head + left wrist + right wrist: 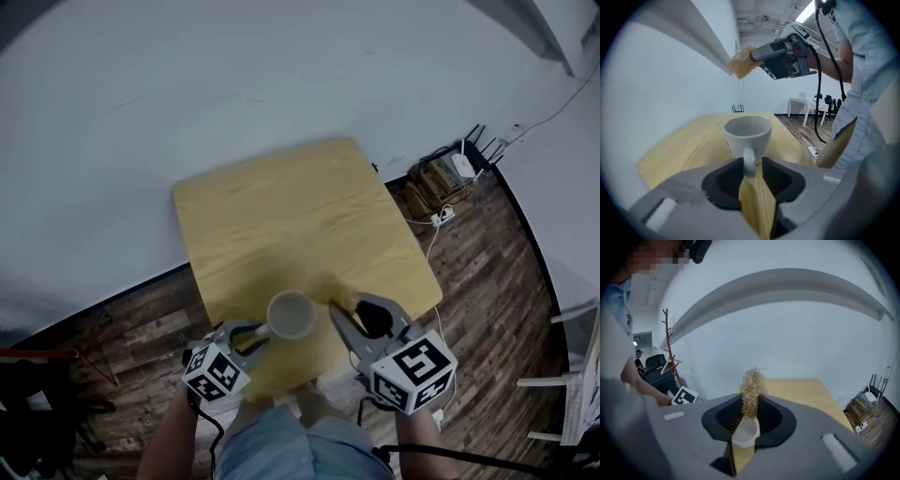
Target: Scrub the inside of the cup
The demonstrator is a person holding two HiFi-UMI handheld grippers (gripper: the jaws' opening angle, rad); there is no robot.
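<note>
A white cup [292, 315] stands upright near the front edge of the wooden table [281, 216]. My left gripper [261, 331] sits at its left, open, with the cup's handle [749, 162] between the jaws; a gap shows beside the handle. My right gripper [345, 305] hangs just right of the cup, raised above it, and is shut on a straw-coloured fibrous scrubber [752, 391]. In the left gripper view the scrubber [742, 61] hovers high over the cup [747, 133]. The right gripper view shows the cup [744, 432] below the scrubber.
A power strip and cables [441, 216] lie on the wood floor right of the table, with a white box [462, 166] by the wall. White chairs [572, 375] stand at the far right. A coat rack [668, 348] stands at the left.
</note>
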